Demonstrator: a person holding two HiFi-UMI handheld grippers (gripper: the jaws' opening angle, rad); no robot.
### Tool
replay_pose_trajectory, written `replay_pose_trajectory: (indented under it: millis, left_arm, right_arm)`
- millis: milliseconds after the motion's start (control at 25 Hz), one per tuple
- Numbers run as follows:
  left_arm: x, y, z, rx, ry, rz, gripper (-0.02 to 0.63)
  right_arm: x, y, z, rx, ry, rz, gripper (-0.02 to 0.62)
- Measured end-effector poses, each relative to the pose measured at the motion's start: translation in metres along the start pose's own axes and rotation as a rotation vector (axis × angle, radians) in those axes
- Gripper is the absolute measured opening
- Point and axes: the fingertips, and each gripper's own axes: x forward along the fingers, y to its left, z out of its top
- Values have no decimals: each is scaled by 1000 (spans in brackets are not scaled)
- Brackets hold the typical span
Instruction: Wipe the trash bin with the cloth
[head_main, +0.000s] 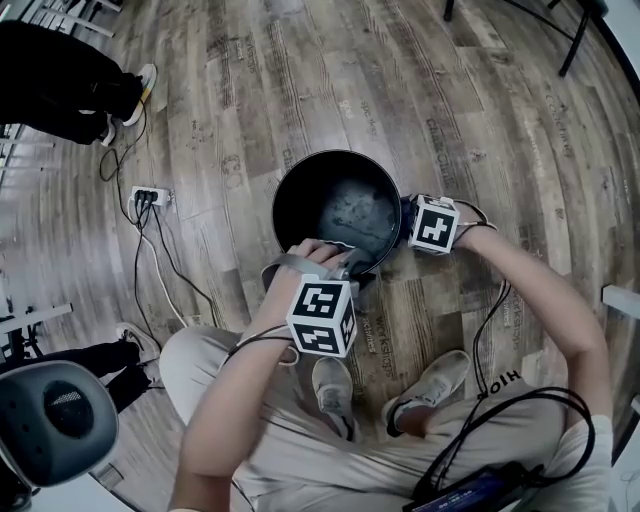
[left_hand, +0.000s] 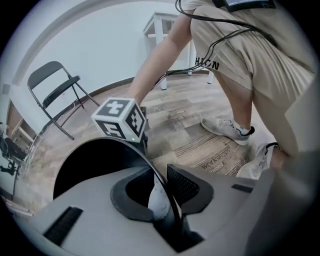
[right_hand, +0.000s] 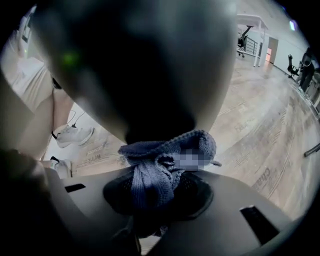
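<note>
Black trash bin (head_main: 296, 205) stands upright on the wood-plank floor (head_main: 480, 110), just ahead of the person's shoes (head_main: 335, 385). The left gripper (left_hand: 161, 191) bites the near rim, one jaw inside the bin and one outside, pads narrowed onto the thin wall. The right gripper (right_hand: 160, 194) clamps a bunched blue knitted cloth (right_hand: 167, 152) and holds it against the bin's outer wall on the person's right side (the bin's dark bulk fills most of that gripper's view); a white power strip (head_main: 150, 196) lies on the floor well left of the bin.
</note>
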Motion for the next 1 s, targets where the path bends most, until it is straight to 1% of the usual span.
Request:
replay_pose_trajectory:
  millis: [160, 240, 320, 400, 480, 560, 600, 640, 680, 760, 800, 840, 880, 920, 960, 1000]
  left_arm:
    - [1, 1, 1, 4, -13, 1, 87]
    - [1, 0, 0, 10, -19, 3, 87]
    - [1, -3, 0, 33, -18, 1, 87]
    - [0, -7, 0, 80, -16, -9, 87]
    - [-2, -11, -2, 144, -3, -26, 87]
    - [-6, -16, -13, 208, 44, -50, 89]
    - [-8, -20, -20, 225, 77, -69, 89]
    - [-10, -24, -26, 220, 100, -93, 89]
    - [-12, -29, -28, 189, 99, -122, 91]
    - [-17, -33, -21, 93, 39, -162, 165]
    - [-20, -30, -14, 56, 0, -159, 175]
    - [-23, -24, -5, 26, -45, -139, 183]
    - [-27, -15, 6, -5, -97, -107, 196]
    - [-30, -4, 17, -37, -146, -66, 196]
    - [-33, 6, 26, -68, -183, -21, 196]
    - [-32, 15, 33, -96, -200, 20, 196]
  right_arm:
    - [44, -8, -20, 23, 43, -23, 115]
    - [59, -11, -27, 51, 36, -39, 115]
    - [62, -5, -32, 72, 28, -27, 115]
    - [53, 6, -40, 81, 32, -5, 115]
    - [38, 11, -49, 86, 40, -8, 115]
    - [22, 15, -54, 97, 40, -13, 115]
    - [13, 18, -56, 106, 33, -9, 115]
    - [4, 22, -57, 117, 22, -3, 115]
    - [-6, 25, -57, 128, 10, 3, 115]
    - [-29, 29, -54, 140, -11, 4, 115]
    - [-41, 30, -50, 137, -21, 0, 115]
    - [-52, 31, -46, 131, -30, -5, 115]
    - [-63, 33, -40, 124, -36, -8, 115]
    - [-72, 35, -34, 115, -41, -13, 115]
    - [-81, 36, -28, 103, -45, -18, 115]
    - [-88, 38, -22, 88, -48, -24, 115]
